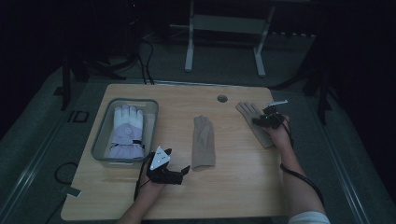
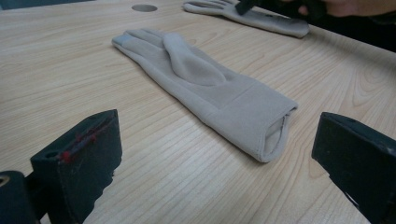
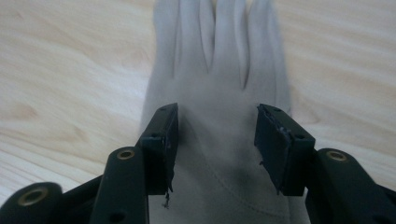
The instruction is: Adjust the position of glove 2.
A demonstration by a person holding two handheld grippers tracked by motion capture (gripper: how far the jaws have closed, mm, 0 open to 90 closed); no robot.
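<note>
The wooden table [image 1: 243, 186] carries two beige gloves, and I take the middle glove [image 1: 204, 142] as the landmark. It lies flat near the centre of the table, with its fingers pointing to the far edge and its cuff toward the person.

The left gripper [image 1: 180, 170] rests low on the table just beside the cuff of this middle glove, on its left and near side. In the left gripper view, the cuff opening [image 2: 275, 135] lies in front of the wide-spread jaws and between their lines, but the pads do not touch it, and nothing is held.

To the right of the middle glove, well apart from it, lies the second glove [image 1: 254, 121], a little tilted. The right gripper [image 1: 262, 120] is above this glove. In the right gripper view the jaws stand about half open over the back of the glove [image 3: 217, 70], one on each side of the palm part. Whether the pads touch the fabric I cannot tell, but they do not pinch it.

To the left of the middle glove stands a grey bin [image 1: 102, 135] with a white and lilac glove [image 1: 127, 130] inside.
</note>
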